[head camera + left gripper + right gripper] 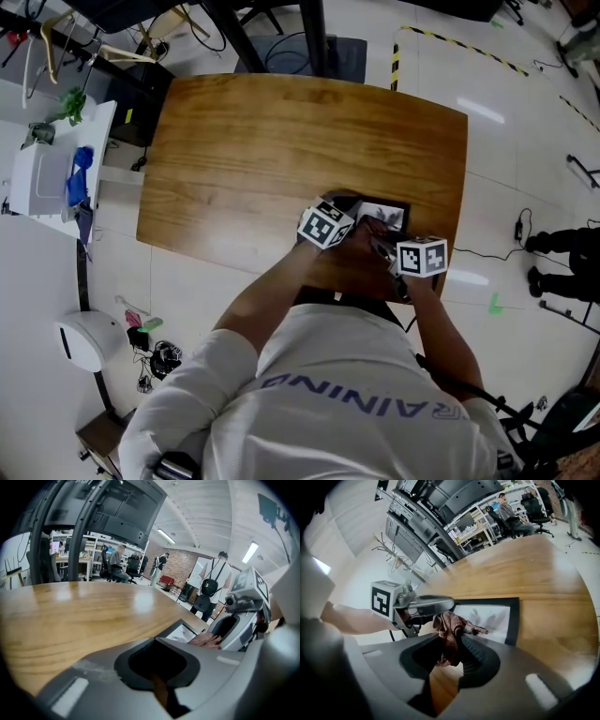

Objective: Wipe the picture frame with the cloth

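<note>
A black picture frame [392, 212] with a white print lies flat near the front edge of the wooden table [281, 141]. My right gripper [449, 654] is shut on a reddish-brown cloth [446, 631], which hangs over the frame's [494, 617] near left part. In the head view the cloth [368, 232] sits between the two marker cubes. My left gripper [440, 604] reaches in from the left, with its jaws together, just beside the cloth at the frame's left end. In the left gripper view the frame [180, 632] and cloth [206, 640] lie to the right of that gripper [159, 688], with nothing seen between its jaws.
Most of the table top behind the frame is bare wood [70, 616]. A white cart [47, 173] with a blue item stands off the table's left side. People, chairs and shelves [117, 564] are far behind. Cables lie on the floor at right [520, 230].
</note>
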Motion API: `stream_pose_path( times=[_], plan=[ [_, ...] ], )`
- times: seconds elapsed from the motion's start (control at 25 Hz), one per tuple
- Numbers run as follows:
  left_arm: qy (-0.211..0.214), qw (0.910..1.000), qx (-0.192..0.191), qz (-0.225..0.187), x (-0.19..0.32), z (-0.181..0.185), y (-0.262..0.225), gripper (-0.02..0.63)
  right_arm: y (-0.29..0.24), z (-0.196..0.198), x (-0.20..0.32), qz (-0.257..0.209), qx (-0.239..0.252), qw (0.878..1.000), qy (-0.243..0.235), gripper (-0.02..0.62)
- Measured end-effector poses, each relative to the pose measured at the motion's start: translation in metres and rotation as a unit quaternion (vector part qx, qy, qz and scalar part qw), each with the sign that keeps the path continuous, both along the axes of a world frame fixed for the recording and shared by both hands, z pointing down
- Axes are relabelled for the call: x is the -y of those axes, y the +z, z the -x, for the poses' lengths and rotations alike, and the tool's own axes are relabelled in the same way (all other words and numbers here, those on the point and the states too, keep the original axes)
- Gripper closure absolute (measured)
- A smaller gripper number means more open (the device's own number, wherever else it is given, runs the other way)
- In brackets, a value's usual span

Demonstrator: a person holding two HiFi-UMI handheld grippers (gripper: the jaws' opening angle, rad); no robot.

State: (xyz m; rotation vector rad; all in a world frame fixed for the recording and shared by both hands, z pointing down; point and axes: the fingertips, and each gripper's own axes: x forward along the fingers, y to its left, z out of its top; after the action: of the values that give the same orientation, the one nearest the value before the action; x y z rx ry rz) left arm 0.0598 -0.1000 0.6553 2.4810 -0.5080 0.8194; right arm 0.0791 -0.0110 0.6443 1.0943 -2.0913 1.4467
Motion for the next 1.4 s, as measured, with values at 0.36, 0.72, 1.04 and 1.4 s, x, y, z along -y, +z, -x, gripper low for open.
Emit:
stream_pose_path(
  times=[0.36, 0.72, 1.04, 1.4],
  plan=[
    [0.0, 1.0, -0.001, 0.005, 0.0, 0.0, 0.001, 0.601, -0.002, -0.068, -0.022, 0.011, -0.027, 0.997, 0.067, 0.482],
    [0.003, 1.0, 0.001, -0.001, 0.0, 0.001, 0.003, 0.601, 0.0, -0.101, -0.035, 0.002, -0.038, 0.994, 0.102, 0.482],
    [0.025, 0.9994, 0.003, -0.021, -0.01, 0.012, 0.001, 0.601, -0.056, -0.094, -0.021, -0.174, -0.029, 0.98, 0.096, 0.488],
    [-0.023, 0.9853, -0.124, -0.116, -0.002, 0.01, -0.147, 0.601, -0.167, -0.124, 0.004, -0.325, -0.077, 0.933, 0.131, 0.488]
  ],
)
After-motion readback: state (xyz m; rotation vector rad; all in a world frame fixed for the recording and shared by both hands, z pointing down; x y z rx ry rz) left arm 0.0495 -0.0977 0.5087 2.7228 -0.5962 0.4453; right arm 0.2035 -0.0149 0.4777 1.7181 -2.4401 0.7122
